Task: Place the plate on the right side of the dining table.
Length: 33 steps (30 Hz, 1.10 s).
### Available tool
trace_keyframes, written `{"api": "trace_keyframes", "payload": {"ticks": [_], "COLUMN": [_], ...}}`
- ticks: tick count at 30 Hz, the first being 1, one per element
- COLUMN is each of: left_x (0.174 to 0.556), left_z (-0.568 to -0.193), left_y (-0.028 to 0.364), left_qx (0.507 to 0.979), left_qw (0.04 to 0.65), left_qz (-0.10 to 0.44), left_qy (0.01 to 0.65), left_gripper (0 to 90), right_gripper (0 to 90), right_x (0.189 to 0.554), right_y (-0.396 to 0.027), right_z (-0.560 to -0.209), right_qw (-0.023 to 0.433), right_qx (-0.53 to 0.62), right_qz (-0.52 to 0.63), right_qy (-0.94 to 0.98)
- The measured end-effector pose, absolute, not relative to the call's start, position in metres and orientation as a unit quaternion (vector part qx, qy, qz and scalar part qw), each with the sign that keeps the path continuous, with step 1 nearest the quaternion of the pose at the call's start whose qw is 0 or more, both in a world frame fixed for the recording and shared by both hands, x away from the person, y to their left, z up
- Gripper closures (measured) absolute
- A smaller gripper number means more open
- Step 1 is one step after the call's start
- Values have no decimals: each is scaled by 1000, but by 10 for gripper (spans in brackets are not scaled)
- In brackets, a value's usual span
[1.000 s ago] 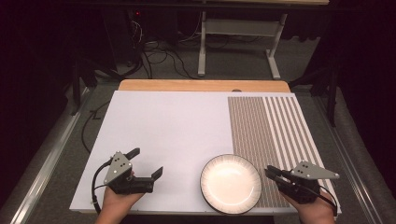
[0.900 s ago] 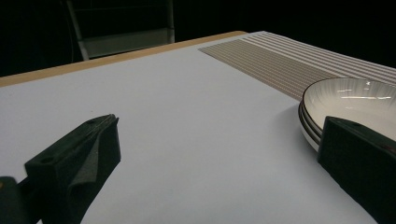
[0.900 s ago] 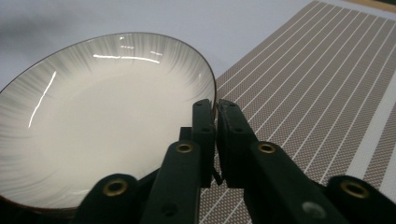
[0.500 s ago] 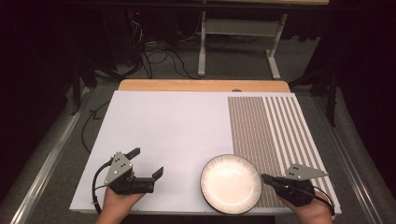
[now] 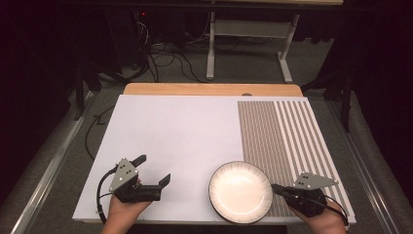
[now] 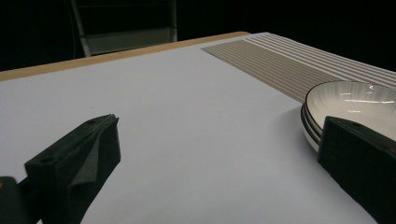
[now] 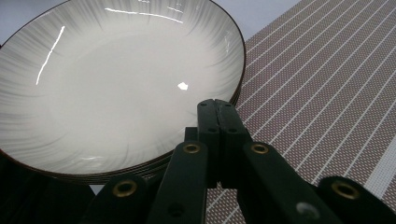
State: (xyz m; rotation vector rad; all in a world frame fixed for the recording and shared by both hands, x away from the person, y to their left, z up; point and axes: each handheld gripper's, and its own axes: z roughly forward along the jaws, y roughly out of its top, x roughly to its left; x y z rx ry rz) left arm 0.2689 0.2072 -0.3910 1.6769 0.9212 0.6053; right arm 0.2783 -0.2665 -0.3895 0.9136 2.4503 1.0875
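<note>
- I am holding my left gripper [image 5: 153, 170] low over the white sheet [image 5: 180, 131] at the near-left of the bench [image 5: 209, 89], jaws spread wide with nothing between them. In the left gripper view, the stack's rim is sitting just beyond one jaw, so a careless sweep toward it risks knocking the dishes.
- The plates [image 5: 240, 191] are sitting at the near edge of the bench, straddling the white sheet and the striped mat [image 5: 287, 131]. The left gripper view shows several rims nested, so I am judging this a stack, and it could shear apart if pushed from one side.
- My right gripper [image 5: 275, 187] is lying just beside the stack's right rim, jaws fully pressed together and gripping nothing; in the right gripper view the tips [image 7: 217, 112] are pointing across the rim [image 7: 233, 93].
- Closed like this, I am risking shoving the stack off the near edge rather than grasping it; glazed rims probably slip easily.
</note>
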Motion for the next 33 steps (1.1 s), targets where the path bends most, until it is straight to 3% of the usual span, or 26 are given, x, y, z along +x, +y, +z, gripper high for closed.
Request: {"api": "trace_keyframes", "payload": {"ticks": [33], "left_x": [271], "left_z": [-392], "left_y": [207], "left_qx": [707], "left_qw": [537], "left_qz": [250], "left_qy": [385], "left_gripper": [2], "right_gripper": [900], "right_x": [275], "right_y": [-257], "right_z": [-389], "right_qw": [164], "right_qx": [308], "right_qz": [366], "right_qy": [863]}}
